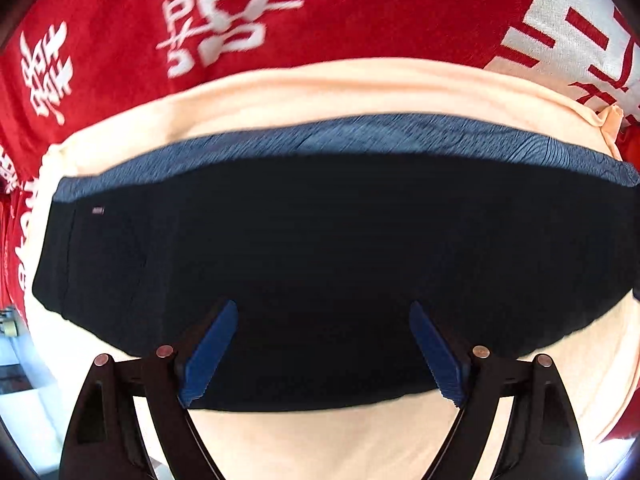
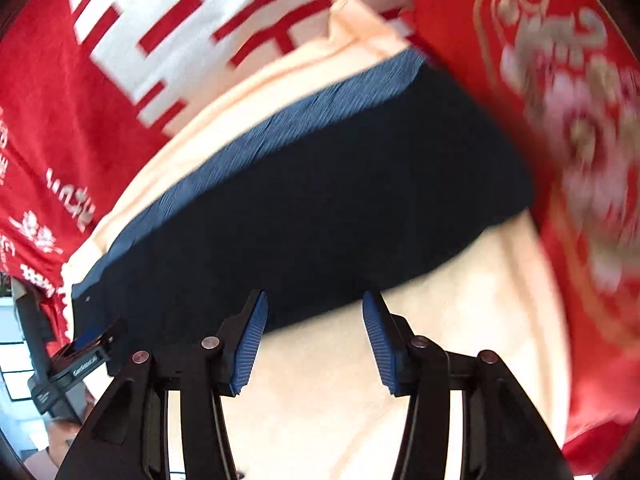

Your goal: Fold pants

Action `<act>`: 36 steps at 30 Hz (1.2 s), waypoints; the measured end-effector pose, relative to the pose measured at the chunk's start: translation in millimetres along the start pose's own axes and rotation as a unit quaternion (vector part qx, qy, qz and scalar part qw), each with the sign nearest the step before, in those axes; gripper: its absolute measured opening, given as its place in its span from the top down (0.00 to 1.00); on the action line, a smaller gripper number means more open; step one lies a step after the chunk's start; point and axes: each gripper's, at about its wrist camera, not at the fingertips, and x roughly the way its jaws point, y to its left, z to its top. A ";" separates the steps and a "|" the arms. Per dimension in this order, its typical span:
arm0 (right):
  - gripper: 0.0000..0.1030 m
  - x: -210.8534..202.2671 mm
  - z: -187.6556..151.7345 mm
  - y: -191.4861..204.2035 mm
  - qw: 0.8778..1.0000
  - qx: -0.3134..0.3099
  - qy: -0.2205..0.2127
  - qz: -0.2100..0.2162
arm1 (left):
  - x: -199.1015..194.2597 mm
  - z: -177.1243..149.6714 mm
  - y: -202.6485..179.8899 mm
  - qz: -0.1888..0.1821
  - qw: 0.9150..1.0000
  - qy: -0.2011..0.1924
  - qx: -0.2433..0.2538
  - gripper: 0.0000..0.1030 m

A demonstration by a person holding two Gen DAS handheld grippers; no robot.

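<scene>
While I look along the left gripper, the dark navy pants fill the space between and ahead of its blue pads, which stand wide apart with nothing pinched between them. I see the garment lying as a flat, broad band on a peach cloth, its lighter blue ribbed waistband along the far edge. Its near edge runs just behind the pad tips, and peach fabric shows below it.

From the right gripper, also spread open and holding nothing, I see the pants running diagonally, their near edge passing just ahead of the fingertips. Beneath and between these fingers lies bare peach cloth. At lower left I can make out the other gripper near the pants' left end; that view is blurred.

Peach margin shows on every side of the pants. Under it spreads a red cover with white characters, and to the right lies a red fabric with a floral, gold-trimmed pattern.
</scene>
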 end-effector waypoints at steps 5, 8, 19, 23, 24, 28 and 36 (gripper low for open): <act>0.48 8.7 -33.1 33.8 1.000 0.006 0.013 0.021 | 0.8 -27.7 28.6 -0.019 1.000 -0.004 0.010 0.14; 0.48 21.2 -46.4 57.4 0.999 0.012 0.024 0.041 | 1.9 -46.7 52.8 -0.025 1.000 -0.002 0.015 0.14; 0.48 109.0 -106.5 192.4 0.972 0.019 0.118 0.204 | 9.7 -61.0 200.3 0.001 0.999 -0.018 -0.032 0.14; 0.48 133.5 -119.1 231.8 0.968 -0.006 0.124 0.218 | 17.5 -59.2 257.4 0.025 0.998 -0.027 -0.048 0.14; 0.48 137.7 -121.3 238.0 0.968 -0.008 0.122 0.221 | 22.5 -57.5 270.0 0.030 0.998 -0.030 -0.048 0.14; 0.48 150.2 -125.6 251.3 0.967 -0.011 0.116 0.227 | 41.8 -35.3 303.7 0.054 0.996 -0.043 -0.054 0.14; 0.46 162.6 -129.3 253.3 0.956 0.018 0.123 0.267 | 75.5 -10.1 346.6 0.045 0.996 -0.051 -0.062 0.14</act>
